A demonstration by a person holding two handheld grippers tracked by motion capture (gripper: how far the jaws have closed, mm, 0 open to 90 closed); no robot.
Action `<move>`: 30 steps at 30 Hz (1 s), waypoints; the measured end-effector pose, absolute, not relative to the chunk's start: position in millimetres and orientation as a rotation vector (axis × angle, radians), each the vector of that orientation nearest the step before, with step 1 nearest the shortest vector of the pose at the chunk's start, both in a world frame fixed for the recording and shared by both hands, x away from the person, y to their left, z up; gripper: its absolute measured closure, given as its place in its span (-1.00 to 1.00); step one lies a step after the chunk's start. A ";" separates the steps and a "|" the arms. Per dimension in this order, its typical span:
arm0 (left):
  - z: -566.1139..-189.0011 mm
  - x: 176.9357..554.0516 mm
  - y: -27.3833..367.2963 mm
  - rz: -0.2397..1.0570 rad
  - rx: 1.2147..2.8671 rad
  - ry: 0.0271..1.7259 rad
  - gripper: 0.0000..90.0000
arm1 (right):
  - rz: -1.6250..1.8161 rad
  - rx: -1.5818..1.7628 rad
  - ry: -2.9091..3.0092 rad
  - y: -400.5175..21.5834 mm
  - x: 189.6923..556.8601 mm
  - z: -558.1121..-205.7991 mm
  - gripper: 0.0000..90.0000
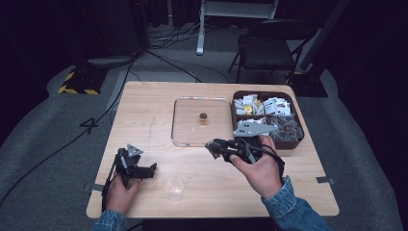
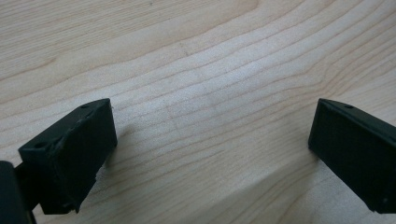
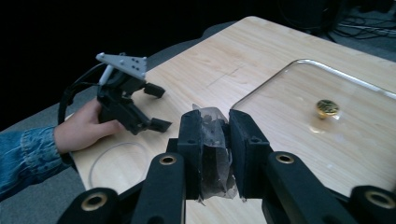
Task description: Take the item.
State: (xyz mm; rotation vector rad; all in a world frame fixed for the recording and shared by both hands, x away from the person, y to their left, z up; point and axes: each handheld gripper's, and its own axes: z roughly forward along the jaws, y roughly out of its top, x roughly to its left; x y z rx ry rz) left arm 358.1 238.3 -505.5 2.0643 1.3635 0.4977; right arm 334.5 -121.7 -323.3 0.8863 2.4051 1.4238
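- The right gripper (image 3: 215,144) is pinching a small clear packet (image 3: 214,154) with something dark inside. It holds the packet up over the worktop (image 1: 144,115), just in front of the glass lid (image 1: 190,122) that lies flat there.
- The left gripper (image 1: 144,172) has its jaws spread wide with nothing between them. It sits low over the bare wood near the person's edge, just beside the clear cup (image 1: 173,186).
- My guess is that the packet is meant for the cup. The cup is see-through and hard to spot, so the packet could miss it and land on the wood.
- The cup looks light. If a gripper bumps it, it may tip over or roll away.
- The packet is thin and crinkly. It pokes out above and below the jaws, so it could slip out on the way.
- If the jaws squeeze too hard, the packet might tear and spill.
- The lid with its gold knob (image 1: 203,117) is close by. A low swing could knock it and make it slide.
- The brown box (image 1: 299,122) of packets sits close behind the right hand (image 1: 260,168), so a sleeve or cable could catch it.
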 end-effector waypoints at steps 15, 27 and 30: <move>-505.4 358.0 238.1 0.498 2.064 1.367 -0.97 | 1.484 0.774 2.472 -84.7 317.5 -342.2 0.69; -505.5 358.3 238.0 0.501 2.063 1.368 -0.97 | 1.570 0.727 2.511 -58.9 308.7 -363.7 0.68; -505.4 358.3 238.1 0.501 2.065 1.367 -0.97 | 1.580 0.717 2.520 -55.0 308.1 -367.5 0.68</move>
